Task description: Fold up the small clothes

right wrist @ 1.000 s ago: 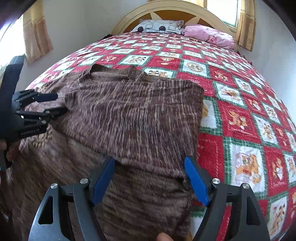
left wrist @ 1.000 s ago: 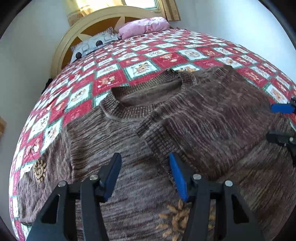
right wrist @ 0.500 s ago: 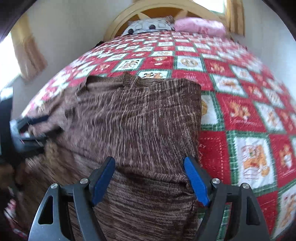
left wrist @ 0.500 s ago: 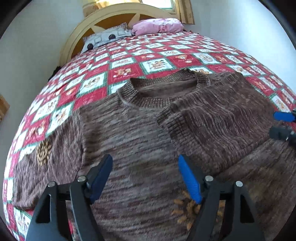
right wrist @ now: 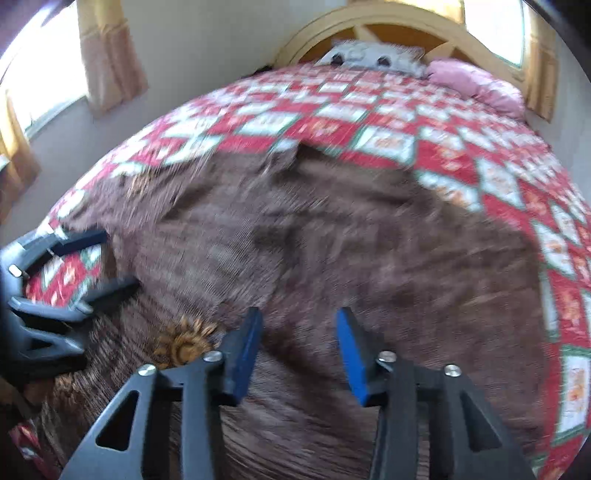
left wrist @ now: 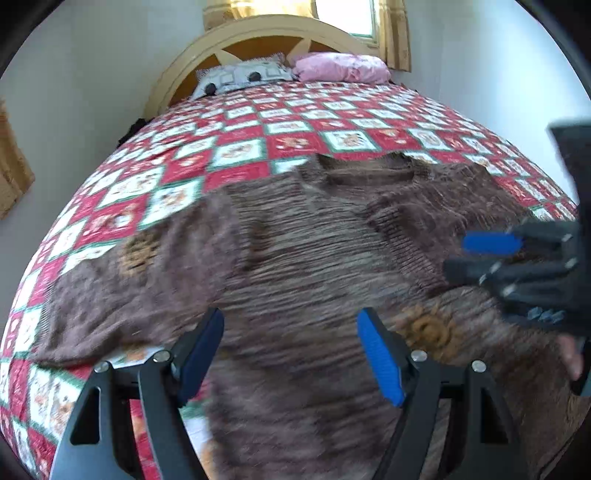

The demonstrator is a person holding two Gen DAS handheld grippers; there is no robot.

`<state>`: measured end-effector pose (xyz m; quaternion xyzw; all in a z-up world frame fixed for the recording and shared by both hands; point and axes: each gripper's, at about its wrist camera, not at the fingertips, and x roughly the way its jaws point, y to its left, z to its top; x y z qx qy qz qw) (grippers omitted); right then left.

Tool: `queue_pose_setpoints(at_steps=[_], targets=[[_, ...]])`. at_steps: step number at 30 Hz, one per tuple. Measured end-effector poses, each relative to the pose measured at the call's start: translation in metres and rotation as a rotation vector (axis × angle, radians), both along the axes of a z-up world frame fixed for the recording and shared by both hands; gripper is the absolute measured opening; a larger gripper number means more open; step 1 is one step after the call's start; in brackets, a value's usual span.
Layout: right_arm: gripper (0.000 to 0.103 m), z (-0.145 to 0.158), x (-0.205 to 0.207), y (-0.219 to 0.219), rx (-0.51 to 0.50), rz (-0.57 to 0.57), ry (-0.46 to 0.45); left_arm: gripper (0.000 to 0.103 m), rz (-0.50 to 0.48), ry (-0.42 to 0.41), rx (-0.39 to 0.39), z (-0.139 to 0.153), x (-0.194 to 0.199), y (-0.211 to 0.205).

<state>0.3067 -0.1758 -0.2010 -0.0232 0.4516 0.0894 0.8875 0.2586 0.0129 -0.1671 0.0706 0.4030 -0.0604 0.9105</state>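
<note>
A brown knit sweater (left wrist: pixel 295 258) lies flat on the quilt, collar toward the headboard, its right sleeve folded across the chest. It also fills the right wrist view (right wrist: pixel 332 240). My left gripper (left wrist: pixel 290 354) is open and empty above the sweater's lower left body, near the hem. My right gripper (right wrist: pixel 299 350) is open and empty above the sweater's middle; it also shows at the right edge of the left wrist view (left wrist: pixel 476 254). The left gripper shows at the left edge of the right wrist view (right wrist: pixel 107 258). Both views are blurred.
The red, white and green patchwork quilt (left wrist: pixel 258 144) covers the bed. A grey pillow (left wrist: pixel 243 75) and a pink pillow (left wrist: pixel 340 66) lie by the arched wooden headboard (left wrist: pixel 258 33). Walls and curtained windows surround the bed.
Both grippers have pulled back and shifted left over the sweater. The right gripper's jaws have narrowed but stay open. The sweater has not moved.
</note>
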Motion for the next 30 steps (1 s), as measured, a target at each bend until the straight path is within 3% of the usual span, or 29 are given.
queue_pose_setpoints(at_steps=[1, 7, 11, 13, 15, 17, 23, 26, 30], targets=[[0.031, -0.002, -0.003, 0.003, 0.008, 0.006, -0.005, 0.079, 0.012, -0.002, -0.002, 0.002, -0.004, 0.011], [0.032, 0.004, -0.016, 0.014, -0.034, 0.056, -0.004, 0.080, 0.124, -0.022, 0.028, 0.008, -0.020, 0.077], [0.037, 0.021, -0.010, 0.008, 0.036, 0.016, -0.074, 0.083, 0.260, -0.033, 0.044, 0.009, -0.023, 0.136], [0.037, 0.014, -0.003, 0.013, 0.036, 0.018, -0.036, 0.084, 0.337, -0.026, 0.031, 0.008, -0.025, 0.165], [0.038, -0.002, 0.001, 0.025, -0.007, 0.037, 0.025, 0.084, 0.412, -0.030, 0.014, 0.005, -0.029, 0.193], [0.039, -0.003, -0.008, 0.036, -0.077, 0.064, -0.021, 0.084, 0.481, -0.025, 0.019, 0.001, -0.032, 0.213], [0.040, 0.005, -0.024, 0.037, -0.035, 0.072, -0.025, 0.084, 0.621, -0.012, -0.128, -0.017, -0.034, 0.260], [0.040, 0.008, -0.035, 0.042, -0.037, 0.092, -0.031, 0.084, 0.637, 0.002, -0.193, -0.023, -0.030, 0.264], [0.040, 0.012, -0.050, 0.051, -0.037, 0.118, -0.047, 0.083, 0.629, 0.003, -0.222, -0.026, -0.017, 0.258]])
